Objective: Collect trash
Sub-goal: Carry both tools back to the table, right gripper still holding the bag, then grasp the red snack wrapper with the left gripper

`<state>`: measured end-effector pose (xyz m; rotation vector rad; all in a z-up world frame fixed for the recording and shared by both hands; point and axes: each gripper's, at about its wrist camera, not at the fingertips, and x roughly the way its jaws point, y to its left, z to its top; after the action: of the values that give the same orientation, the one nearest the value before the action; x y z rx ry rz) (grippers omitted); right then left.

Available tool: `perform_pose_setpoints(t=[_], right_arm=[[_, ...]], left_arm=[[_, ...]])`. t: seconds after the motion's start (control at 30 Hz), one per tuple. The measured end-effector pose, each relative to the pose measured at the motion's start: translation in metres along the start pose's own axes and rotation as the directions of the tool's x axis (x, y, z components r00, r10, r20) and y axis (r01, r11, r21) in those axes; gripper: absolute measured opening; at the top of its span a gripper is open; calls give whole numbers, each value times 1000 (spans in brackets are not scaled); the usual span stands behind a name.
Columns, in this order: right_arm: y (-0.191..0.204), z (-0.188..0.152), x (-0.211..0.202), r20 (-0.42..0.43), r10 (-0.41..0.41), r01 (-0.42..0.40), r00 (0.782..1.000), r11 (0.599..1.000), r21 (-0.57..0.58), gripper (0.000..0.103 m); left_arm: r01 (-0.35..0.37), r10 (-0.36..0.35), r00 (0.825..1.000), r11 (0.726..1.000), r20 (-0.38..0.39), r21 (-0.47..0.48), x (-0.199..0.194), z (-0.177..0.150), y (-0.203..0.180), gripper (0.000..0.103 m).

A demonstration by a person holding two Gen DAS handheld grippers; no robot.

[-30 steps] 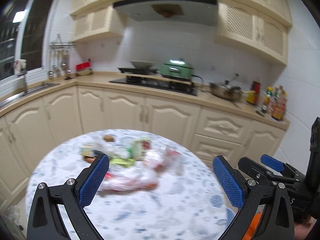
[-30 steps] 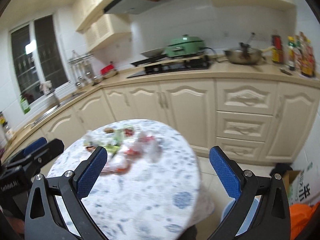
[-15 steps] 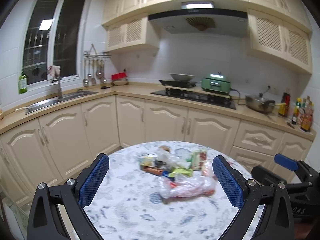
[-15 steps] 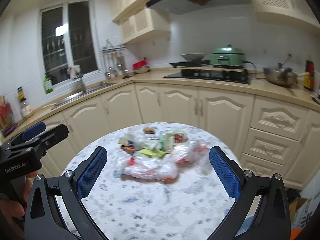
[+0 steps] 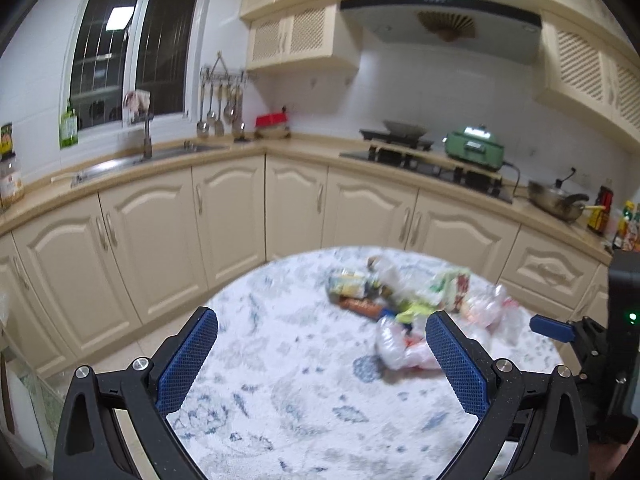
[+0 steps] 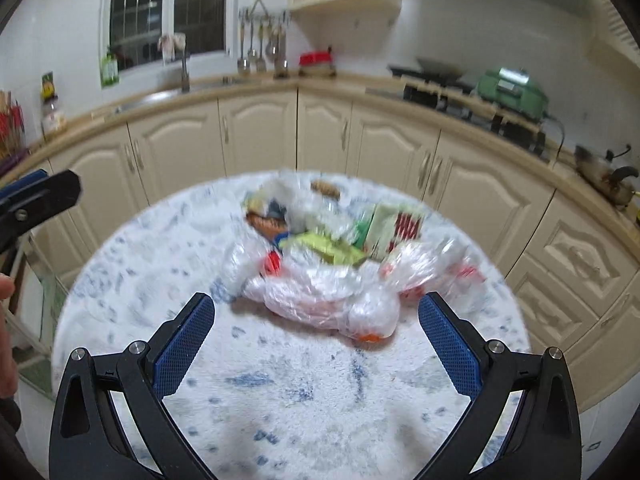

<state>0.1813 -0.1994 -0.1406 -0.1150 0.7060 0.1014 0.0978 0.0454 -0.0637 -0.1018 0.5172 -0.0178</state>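
Note:
A pile of trash lies on a round table with a white and blue patterned cloth point(image 5: 280, 380) point(image 6: 300, 392). In the pile are clear plastic bags point(image 6: 336, 292) point(image 5: 400, 350), a yellow-green wrapper point(image 6: 324, 246), a green and red carton point(image 6: 396, 226) point(image 5: 452, 286) and an orange packet point(image 5: 360, 306). My left gripper point(image 5: 320, 352) is open and empty above the table, left of the pile. My right gripper point(image 6: 316, 336) is open and empty, just short of the plastic bags. The views are blurred.
Cream kitchen cabinets point(image 5: 240, 208) curve behind the table. On the counter are a sink point(image 5: 132, 160), a stove with a green pot point(image 5: 474, 148) and a pan point(image 5: 556, 200). Bottles point(image 5: 600, 212) stand at the far right.
Both views have swung to the left across the kitchen. My right gripper has come closer to the trash pile. Both grippers stay open.

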Motion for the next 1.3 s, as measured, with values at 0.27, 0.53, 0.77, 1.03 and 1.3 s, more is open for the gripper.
perform_pose_setpoints(t=[0.27, 0.53, 0.77, 1.03, 1.3], right_arm=[[5, 0, 67, -116, -5, -10, 993, 991, -134, 103], [-2, 6, 121, -236, 84, -136, 968, 967, -213, 88], [-17, 4, 109, -263, 188, -219, 946, 971, -92, 45], [-33, -4, 97, -248, 276, -269, 929, 961, 61, 41], [-43, -12, 97, -190, 293, -279, 937, 955, 101, 34]], left_arm=[[5, -7, 992, 1000, -127, -19, 84, 13, 9, 102], [12, -13, 983, 1000, -185, -6, 147, 33, 11, 102], [25, -21, 977, 1000, -211, 15, 179, 36, 2, 102], [39, -22, 966, 997, -256, 63, 222, 42, -16, 102], [64, -16, 950, 988, -311, 143, 271, 48, -40, 102]])
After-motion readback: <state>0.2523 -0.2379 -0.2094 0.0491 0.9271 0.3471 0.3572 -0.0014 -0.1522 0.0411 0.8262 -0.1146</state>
